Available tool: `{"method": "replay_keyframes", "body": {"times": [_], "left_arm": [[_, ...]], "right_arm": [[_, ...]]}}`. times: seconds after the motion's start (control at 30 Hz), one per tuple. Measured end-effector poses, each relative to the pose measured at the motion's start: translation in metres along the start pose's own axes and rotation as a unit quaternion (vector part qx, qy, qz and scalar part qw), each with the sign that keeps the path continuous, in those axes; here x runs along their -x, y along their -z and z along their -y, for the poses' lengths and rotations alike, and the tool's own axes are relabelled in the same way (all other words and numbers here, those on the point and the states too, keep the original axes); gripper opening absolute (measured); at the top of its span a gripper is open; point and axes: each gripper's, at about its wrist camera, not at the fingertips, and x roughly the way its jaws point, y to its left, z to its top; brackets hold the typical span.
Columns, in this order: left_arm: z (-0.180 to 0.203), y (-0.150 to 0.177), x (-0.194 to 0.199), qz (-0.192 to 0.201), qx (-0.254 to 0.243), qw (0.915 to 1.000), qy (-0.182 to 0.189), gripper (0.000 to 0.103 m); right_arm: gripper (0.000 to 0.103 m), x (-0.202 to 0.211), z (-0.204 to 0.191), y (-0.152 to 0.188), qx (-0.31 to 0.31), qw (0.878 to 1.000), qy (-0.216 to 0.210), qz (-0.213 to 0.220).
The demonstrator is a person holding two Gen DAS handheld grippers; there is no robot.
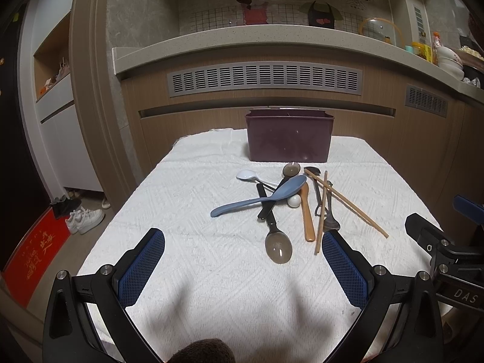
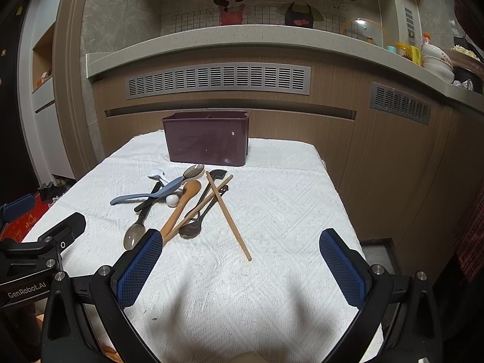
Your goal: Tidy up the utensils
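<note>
Hovering over the white textured towel-covered tabletop (image 1: 187, 199), the left tool (image 1: 243, 248) and right tool (image 2: 241, 246) both sit spread wide, gripping nothing. Just in front of the dark maroon plastic bin (image 1: 289, 137) lies a jumbled pile: long blue plastic spoon (image 1: 257, 200), orange wooden spoon (image 1: 308, 211), two bamboo chopsticks (image 2: 229, 216) crossed over it.
</note>
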Motion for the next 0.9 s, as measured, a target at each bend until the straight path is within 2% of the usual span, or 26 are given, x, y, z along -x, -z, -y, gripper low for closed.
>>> {"method": "replay_keyframes", "body": {"times": [0.67, 0.8, 0.9], "left_arm": [[0.000, 0.003, -0.003, -0.007, -0.001, 1.0000, 0.003, 0.103], [-0.002, -0.003, -0.013, -0.023, 0.000, 0.9995, 0.023, 0.103], [-0.006, -0.014, -0.026, -0.035, -0.005, 0.9978, 0.056, 0.103]], "right_arm": [[0.103, -0.002, 0.000, 0.000, -0.004, 1.000, -0.005, -0.007], [0.103, -0.006, 0.002, -0.004, 0.001, 1.000, -0.004, -0.005], [0.103, -0.014, 0.003, -0.013, 0.010, 1.000, -0.002, -0.005]]}}
